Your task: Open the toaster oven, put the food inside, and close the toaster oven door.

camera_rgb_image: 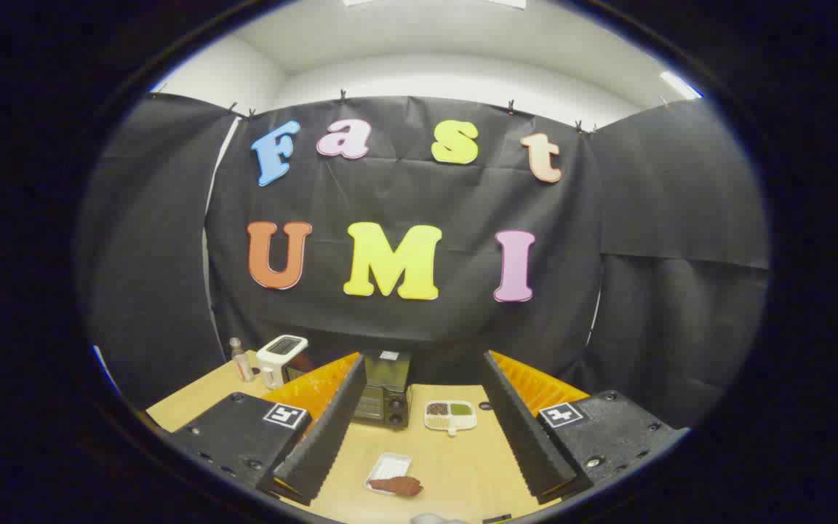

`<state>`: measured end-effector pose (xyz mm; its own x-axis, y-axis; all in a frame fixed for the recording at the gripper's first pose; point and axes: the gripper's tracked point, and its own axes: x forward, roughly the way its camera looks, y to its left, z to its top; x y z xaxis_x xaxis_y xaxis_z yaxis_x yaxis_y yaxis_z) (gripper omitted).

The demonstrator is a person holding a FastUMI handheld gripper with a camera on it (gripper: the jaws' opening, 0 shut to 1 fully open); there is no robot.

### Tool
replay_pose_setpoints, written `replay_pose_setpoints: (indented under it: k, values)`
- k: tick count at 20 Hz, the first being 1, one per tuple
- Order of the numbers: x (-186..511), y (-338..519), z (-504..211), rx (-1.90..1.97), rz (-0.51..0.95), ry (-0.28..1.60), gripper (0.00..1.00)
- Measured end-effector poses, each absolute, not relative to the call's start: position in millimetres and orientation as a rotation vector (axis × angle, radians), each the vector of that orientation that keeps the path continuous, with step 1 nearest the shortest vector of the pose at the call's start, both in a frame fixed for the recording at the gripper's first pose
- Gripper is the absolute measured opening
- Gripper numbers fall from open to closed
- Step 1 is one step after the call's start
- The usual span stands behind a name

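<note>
As nothing had been touched when this was taken, the whole job was still ahead.
Progress: oven (384,397) door looked shut; food (398,485) lay outside it. Opening, loading and closing all remained, as I judged it.
Gripper (419,429): fingers spread wide, holding nothing, hanging over the table's near edge and aimed at the back.
Oven: at the table's (455,466) back edge, beyond the fingers and close to the left one's tip, well apart from the gripper.
Food: a brown piece on a small white tray (388,469), near the front edge, between the fingers and low, touching neither.
Divided dish (451,415): just right of the oven, mid-table.
Back left corner: white toaster (281,356) and a small bottle (241,359), not part of the job.
</note>
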<state>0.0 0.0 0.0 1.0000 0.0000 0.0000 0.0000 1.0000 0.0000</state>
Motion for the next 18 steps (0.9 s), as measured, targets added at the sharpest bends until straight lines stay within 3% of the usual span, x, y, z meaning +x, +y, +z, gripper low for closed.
replay_pose_setpoints:
  k: [18]
  values:
    - [0.2, -4.2, 3.2, 0.013, -0.057, -0.003, 1.00]
